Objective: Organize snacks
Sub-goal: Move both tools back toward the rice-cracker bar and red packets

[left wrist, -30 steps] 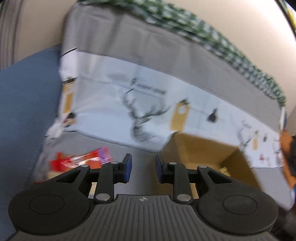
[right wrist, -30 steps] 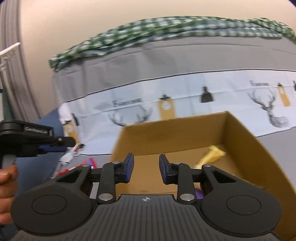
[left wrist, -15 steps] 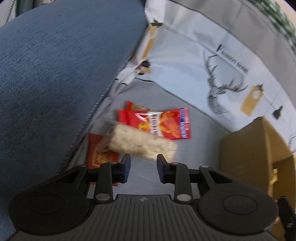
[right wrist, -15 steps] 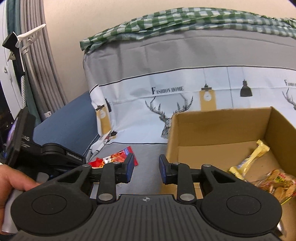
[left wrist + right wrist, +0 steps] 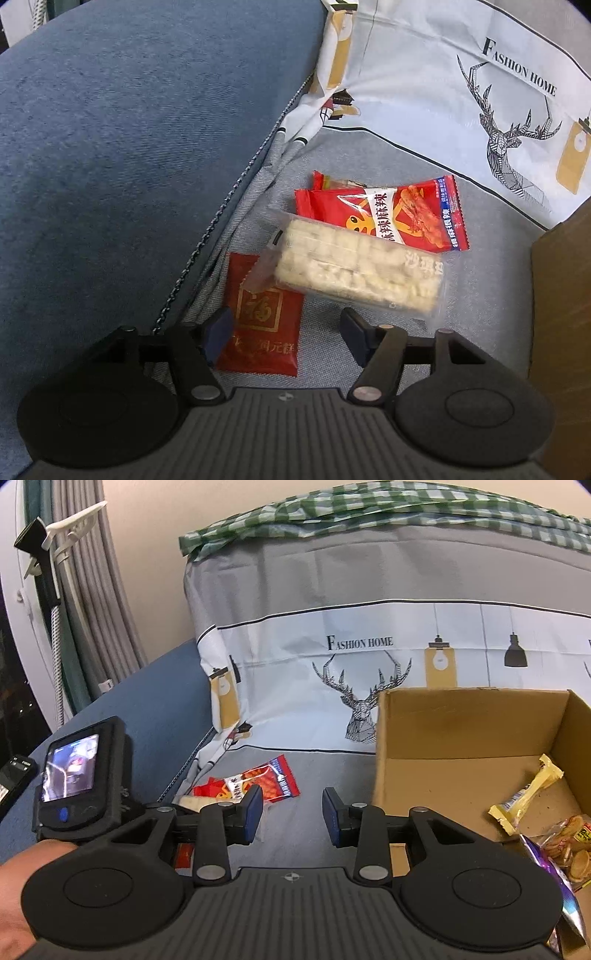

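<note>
- You face a plain cream wall (image 5: pixel 192 513).
- At your left hang grey curtains (image 5: pixel 99 590), with a dark window (image 5: pixel 14 686) just beside them.
- A blue sofa arm (image 5: pixel 122 147) adjoins a grey cover (image 5: pixel 332 568) printed with deer and lamps.
- A green checked cloth (image 5: pixel 369 509) lies along the top of the sofa back.

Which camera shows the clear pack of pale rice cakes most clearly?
The left wrist view: the clear pack lies whole, overlapping two red packets. In the right wrist view only a pale corner shows behind the left gripper.
</note>
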`<state>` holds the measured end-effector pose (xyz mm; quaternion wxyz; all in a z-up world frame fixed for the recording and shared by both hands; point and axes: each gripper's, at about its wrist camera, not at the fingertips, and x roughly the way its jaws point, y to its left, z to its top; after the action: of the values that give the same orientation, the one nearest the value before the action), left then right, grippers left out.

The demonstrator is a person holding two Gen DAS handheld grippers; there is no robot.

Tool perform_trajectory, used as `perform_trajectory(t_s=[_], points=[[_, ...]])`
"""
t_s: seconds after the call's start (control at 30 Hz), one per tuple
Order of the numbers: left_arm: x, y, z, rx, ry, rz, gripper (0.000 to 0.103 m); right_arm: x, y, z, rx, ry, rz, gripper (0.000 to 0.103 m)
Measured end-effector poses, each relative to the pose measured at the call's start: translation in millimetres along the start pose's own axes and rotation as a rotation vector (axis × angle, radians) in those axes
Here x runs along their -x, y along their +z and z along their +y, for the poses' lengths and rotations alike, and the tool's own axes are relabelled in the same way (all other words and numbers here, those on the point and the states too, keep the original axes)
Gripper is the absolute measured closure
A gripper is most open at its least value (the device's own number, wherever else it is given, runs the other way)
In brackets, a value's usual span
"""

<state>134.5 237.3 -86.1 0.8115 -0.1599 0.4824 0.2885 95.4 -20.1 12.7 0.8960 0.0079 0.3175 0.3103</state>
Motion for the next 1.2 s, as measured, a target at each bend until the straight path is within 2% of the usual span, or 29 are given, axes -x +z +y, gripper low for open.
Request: perform_trajectory(t_s=[0.07, 0.13, 0.2, 0.23, 0.3, 0.37, 0.57, 0.67, 0.73, 0.8, 0.87, 0.97, 1.1, 1.2], points=[[-1.7, 0.0, 0.0, 0.004, 0.002, -0.002, 0.033, -0.2, 0.3, 1.8, 0.008, 0.004, 0.004, 0.066], [-2.3, -0.3, 0.2, 0.011, 0.001, -0.001, 0.040, -0.2, 0.3, 2.6, 0.014, 0.011, 0.012, 0.066], [0.1, 1.0, 3.5, 0.020, 0.002, -0.009, 0.067, 0.2, -0.3, 3.6, 0.021, 0.019, 0.015, 0.065], [1.7, 2.0, 5.2, 0.027, -0.011, -0.009, 0.072, 0.2, -0.6, 4.2, 0.027, 0.019, 0.019, 0.065], [5.6, 1.0, 7.1, 0.030, -0.050, -0.007, 0.098, 1.0, -1.1, 4.6, 0.034, 0.026, 0.024, 0.065], [8.0, -2.4, 7.0, 0.037, -0.068, 0.010, 0.103, 1.2, -2.1, 6.2, 0.047, 0.028, 0.028, 0.065], [15.0, -8.3, 21.3, 0.167, -0.168, 0.082, 0.103, -1.5, -2.9, 11.3, 0.058, 0.053, 0.065, 0.065], [17.3, -8.6, 34.2, 0.275, -0.208, 0.104, 0.102, -10.3, 3.1, 16.2, 0.069, 0.066, 0.137, 0.063], [18.3, -10.5, 45.6, 0.365, -0.230, 0.124, 0.094, -21.8, 9.5, 22.0, 0.080, 0.083, 0.191, 0.058], [16.4, -15.6, 60.4, 0.492, -0.303, 0.167, 0.075, -38.6, 16.9, 31.2, 0.123, 0.083, 0.240, 0.053], [16.5, -20.1, 68.9, 0.544, -0.270, 0.200, 0.065, -58.1, 24.7, 43.0, 0.178, 0.079, 0.258, 0.047], [15.9, -24.5, 78.6, 0.596, -0.261, 0.222, 0.062, -91.7, 33.9, 59.5, 0.222, 0.066, 0.283, 0.045], [14.2, -22.7, 82.8, 0.609, -0.246, 0.238, 0.062, -135.8, 33.5, 83.5, 0.360, 0.093, 0.342, 0.041], [16.7, -22.8, 82.4, 0.612, -0.247, 0.239, 0.058, -166.2, 32.9, 85.7, 0.399, 0.119, 0.390, 0.041]])
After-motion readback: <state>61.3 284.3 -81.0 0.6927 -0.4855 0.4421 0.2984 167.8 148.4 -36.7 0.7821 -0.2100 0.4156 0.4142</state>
